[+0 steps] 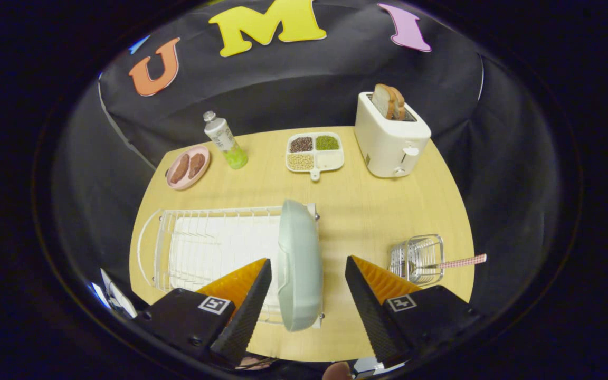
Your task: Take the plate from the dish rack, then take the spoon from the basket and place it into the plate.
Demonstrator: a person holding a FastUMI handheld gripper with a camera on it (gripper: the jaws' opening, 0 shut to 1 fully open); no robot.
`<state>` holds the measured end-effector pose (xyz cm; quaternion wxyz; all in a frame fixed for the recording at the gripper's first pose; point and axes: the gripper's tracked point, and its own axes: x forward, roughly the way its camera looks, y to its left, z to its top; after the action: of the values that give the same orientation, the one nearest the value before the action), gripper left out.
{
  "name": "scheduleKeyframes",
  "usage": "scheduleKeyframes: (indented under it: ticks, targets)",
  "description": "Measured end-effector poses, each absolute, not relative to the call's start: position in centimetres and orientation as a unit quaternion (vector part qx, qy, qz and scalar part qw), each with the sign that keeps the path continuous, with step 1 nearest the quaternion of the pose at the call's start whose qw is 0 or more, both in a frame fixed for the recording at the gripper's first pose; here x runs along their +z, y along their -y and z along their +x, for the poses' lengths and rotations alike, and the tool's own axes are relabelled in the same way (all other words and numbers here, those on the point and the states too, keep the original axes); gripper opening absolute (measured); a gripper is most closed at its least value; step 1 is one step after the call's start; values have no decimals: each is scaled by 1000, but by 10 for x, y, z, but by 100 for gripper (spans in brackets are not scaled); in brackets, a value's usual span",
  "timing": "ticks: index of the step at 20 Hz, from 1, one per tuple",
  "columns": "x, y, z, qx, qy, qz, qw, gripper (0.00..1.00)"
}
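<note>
**Fingers spread either side of the racked plate**

Your hand-held gripper (308, 274) sits nearest the camera, its two fingers set wide apart with nothing pressed between them. The plate (298, 266) stands on edge between them, closer to the left finger, which looks just beside its rim; the right finger is clearly apart from it. Whether either finger touches it I cannot tell, but both certainly do not.

That plate is upright because the dish rack (214, 248) holds it so: it is slotted at the rack's right end, edge towards you, with the rack's wires and white drip tray stretching away to the left. Standing that way it offers you a thin rim, which is probably why you have come at it head-on with the jaws open.

The spoon (449, 263) lies in the small wire basket (417, 258) beyond the right finger, its patterned handle poking out over the basket's right side. It waits there for the second step.

Further back on the table (367, 211), well apart from your work, are a toaster (391, 140) with bread in it, a divided tray of grains (314, 151), a bottle (225, 140) and a pink dish of patties (188, 166).

As for pose, you hold the tool above the table's near edge, tilted down and looking forward along the fingers, squared to the plate's edge. My judgement: the plate is not yet taken, so the task is at its very start.
</note>
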<state>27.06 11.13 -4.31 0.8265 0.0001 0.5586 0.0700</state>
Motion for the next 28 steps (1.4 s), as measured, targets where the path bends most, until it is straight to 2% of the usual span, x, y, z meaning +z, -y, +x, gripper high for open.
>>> scheduleKeyframes:
  ticks: [6, 14, 28]
  targets:
    - [-67, -125, 283, 83, -585, 14, 806, 79]
    - [-89, -131, 280, 61, -610, 1, 790, 44]
    - [-55, -132, 277, -41, -582, -137, 800, 36]
